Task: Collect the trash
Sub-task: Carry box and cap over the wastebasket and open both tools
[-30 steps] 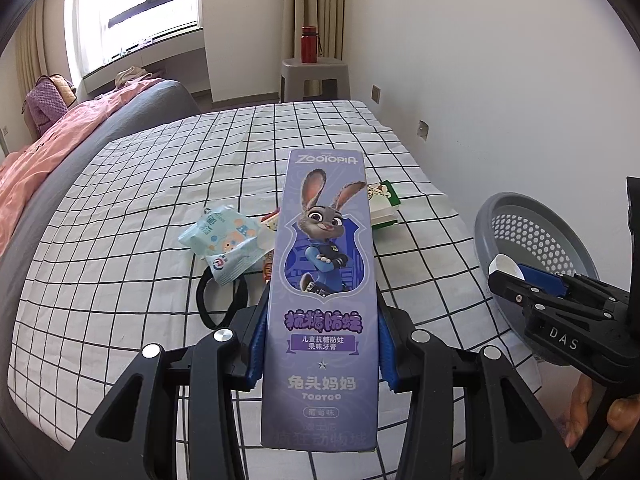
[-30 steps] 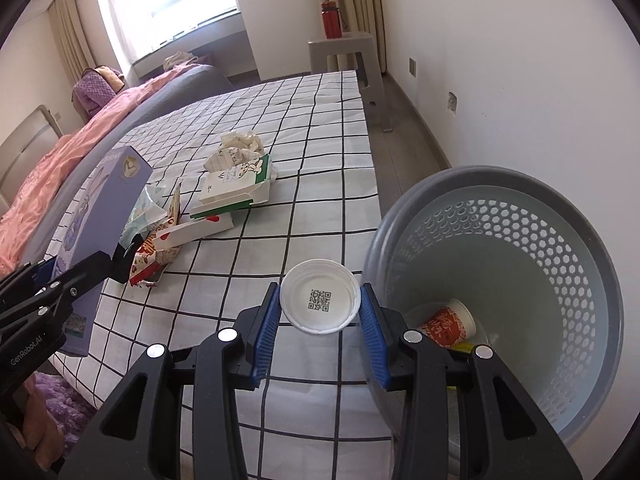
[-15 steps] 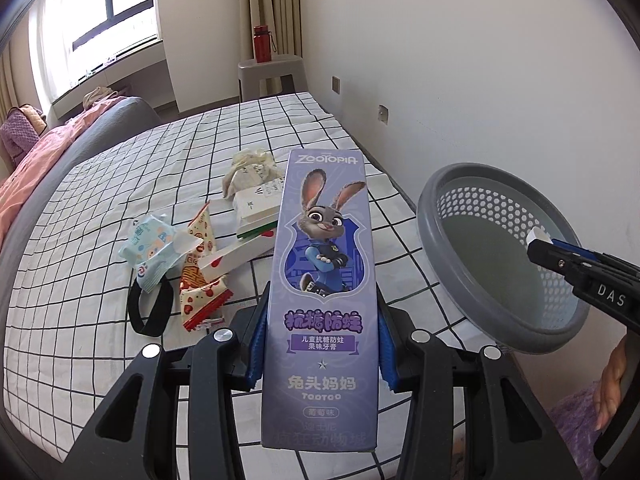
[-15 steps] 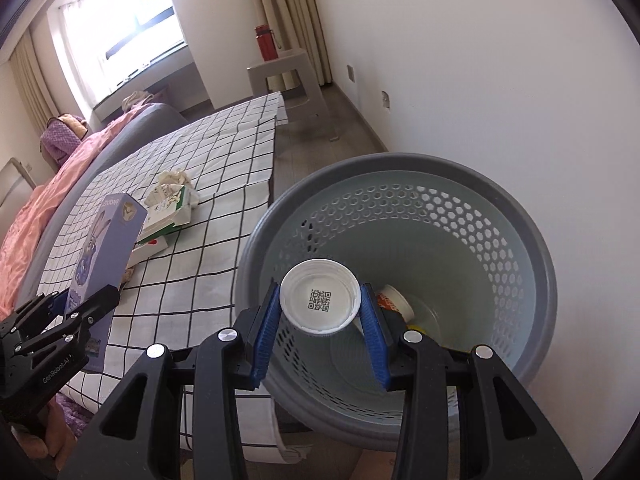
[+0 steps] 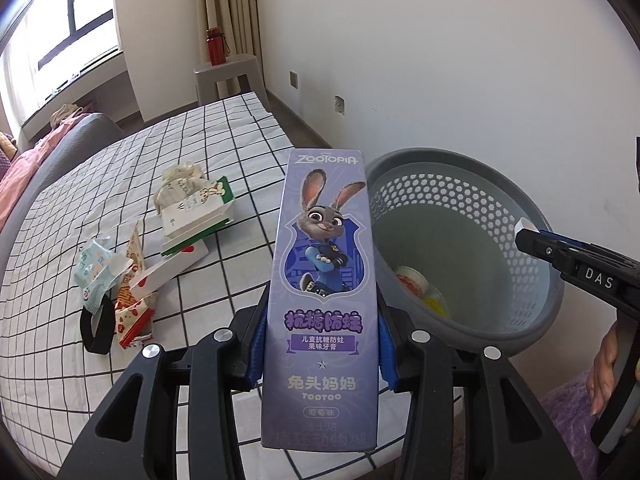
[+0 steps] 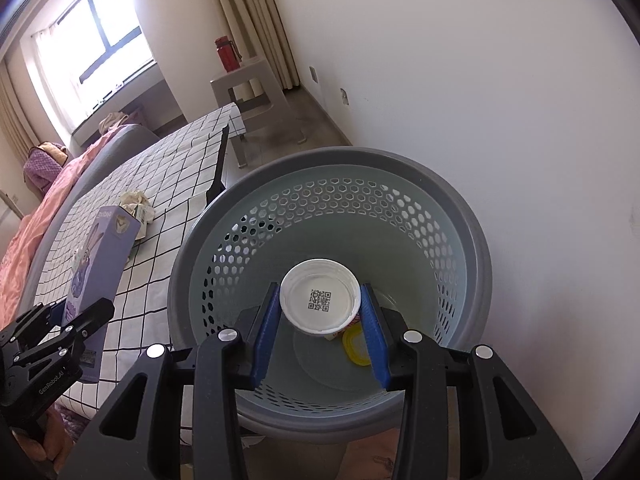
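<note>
Bedroom, white wall on the right of both views, window at upper left. Bed point(image 5: 168, 168) with black-grid white sheet fills the left half of my left wrist view; a grey stool point(image 5: 228, 76) with a red bottle point(image 5: 216, 46) on it stands at upper centre.

Left claw point(image 5: 322, 344): blue pads pressed on both long sides of a tall purple toothpaste box point(image 5: 324, 280), rabbit cartoon facing the camera. Box stands upright in the grip, centre frame, its top edge in front of the basket's left rim. Jaws part-way apart, clamped on the box.

Grey perforated trash basket point(image 5: 532, 248) sits right of centre in that view, just beside the bed edge. A red-and-white cup point(image 5: 410, 278) and something yellow lie at its bottom.

Right claw point(image 6: 320, 320): pads closed on a white round lid point(image 6: 320, 300) with a QR code on its face. Lid hangs over the basket's open mouth, centre of the right wrist view. In the left view I see only that claw's tip point(image 5: 528, 236) at right, above the basket's far rim, with a hand point(image 5: 610, 372) below it.

Left on the sheet, mid-left of my left view: crumpled tissue point(image 5: 178, 176), a white-and-green carton point(image 5: 200, 216), a red-and-white snack wrapper point(image 5: 134, 312), a pale blue wipes packet point(image 5: 94, 268), a black loop point(image 5: 96, 330).
</note>
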Demonstrator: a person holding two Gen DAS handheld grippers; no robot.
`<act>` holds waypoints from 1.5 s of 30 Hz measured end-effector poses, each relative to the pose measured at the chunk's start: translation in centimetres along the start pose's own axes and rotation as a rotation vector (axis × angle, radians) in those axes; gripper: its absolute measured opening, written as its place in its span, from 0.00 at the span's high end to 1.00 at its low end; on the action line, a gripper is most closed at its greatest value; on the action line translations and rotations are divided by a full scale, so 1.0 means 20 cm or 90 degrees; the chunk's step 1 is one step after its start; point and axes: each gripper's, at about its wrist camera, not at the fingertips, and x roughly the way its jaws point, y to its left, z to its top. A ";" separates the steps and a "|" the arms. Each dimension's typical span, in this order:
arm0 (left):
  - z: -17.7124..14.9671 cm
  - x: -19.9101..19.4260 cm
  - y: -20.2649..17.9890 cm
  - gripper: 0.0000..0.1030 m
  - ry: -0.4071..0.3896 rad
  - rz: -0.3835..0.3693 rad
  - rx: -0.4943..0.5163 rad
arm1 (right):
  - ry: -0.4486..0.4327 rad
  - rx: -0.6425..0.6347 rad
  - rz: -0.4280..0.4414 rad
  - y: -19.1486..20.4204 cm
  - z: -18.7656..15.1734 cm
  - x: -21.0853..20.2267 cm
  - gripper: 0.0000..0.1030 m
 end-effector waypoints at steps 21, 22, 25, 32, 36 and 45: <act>0.17 0.22 -0.30 0.58 0.033 -0.086 0.068 | 0.022 0.041 -0.026 -0.14 0.03 0.07 0.62; 0.18 0.23 -0.30 0.58 0.035 -0.087 0.069 | 0.021 0.041 -0.027 -0.15 0.03 0.07 0.62; 0.20 0.25 -0.32 0.58 0.040 -0.090 0.071 | 0.021 0.041 -0.032 -0.16 0.03 0.07 0.61; 0.22 0.25 -0.33 0.55 0.036 -0.092 0.071 | 0.021 0.053 -0.039 -0.18 0.03 0.06 0.60; 0.23 0.23 -0.33 0.44 0.023 -0.081 0.077 | 0.003 0.056 -0.044 -0.18 0.04 0.05 0.41; 0.21 0.21 -0.29 0.43 0.024 -0.075 0.059 | 0.006 0.057 -0.044 -0.18 0.04 0.05 0.40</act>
